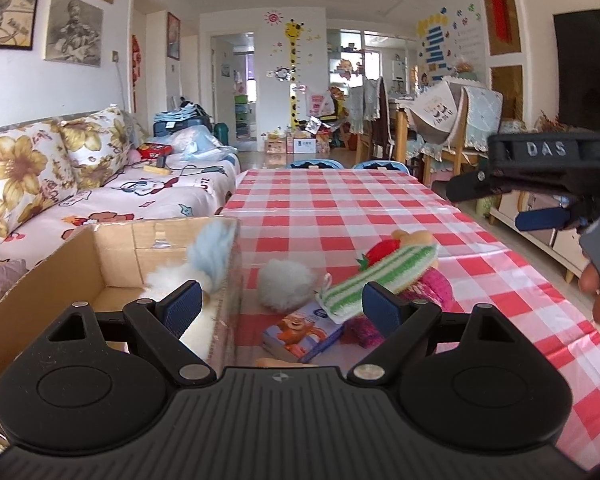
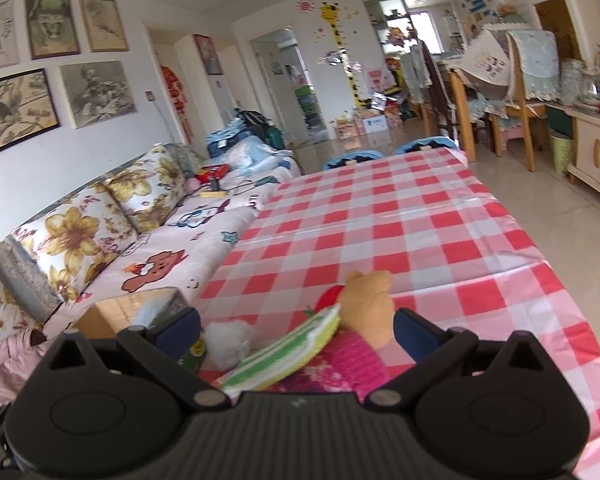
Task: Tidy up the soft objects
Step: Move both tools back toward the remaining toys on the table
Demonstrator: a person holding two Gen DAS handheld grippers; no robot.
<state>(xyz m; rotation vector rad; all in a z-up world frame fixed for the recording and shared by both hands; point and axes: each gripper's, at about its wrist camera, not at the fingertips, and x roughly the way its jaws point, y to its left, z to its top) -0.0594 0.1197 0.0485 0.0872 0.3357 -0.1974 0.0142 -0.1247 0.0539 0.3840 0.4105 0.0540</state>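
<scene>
Now my left hand-held gripper (image 1: pixel 281 309) hangs apart above the brown cardboard box's (image 1: pixel 112 248) right wall; my right hand-held gripper (image 2: pixel 297 334) gapes over the pink-sweatered plush bear (image 2: pixel 366 320) on the counter (image 2: pixel 400 224).

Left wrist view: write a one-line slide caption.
Open left gripper hovers between cardboard box and soft toys on checked tablecloth.

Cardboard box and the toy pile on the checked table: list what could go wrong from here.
1. The white and blue fluffy toy leans over the brown cardboard box rim; a nudge might tip it out.
2. The open right gripper brackets both the green-striped knitted cloth and the tan plush doll in pink knitwear, so it may grab both.
3. The open left gripper hangs above the box wall and could knock it.
</scene>
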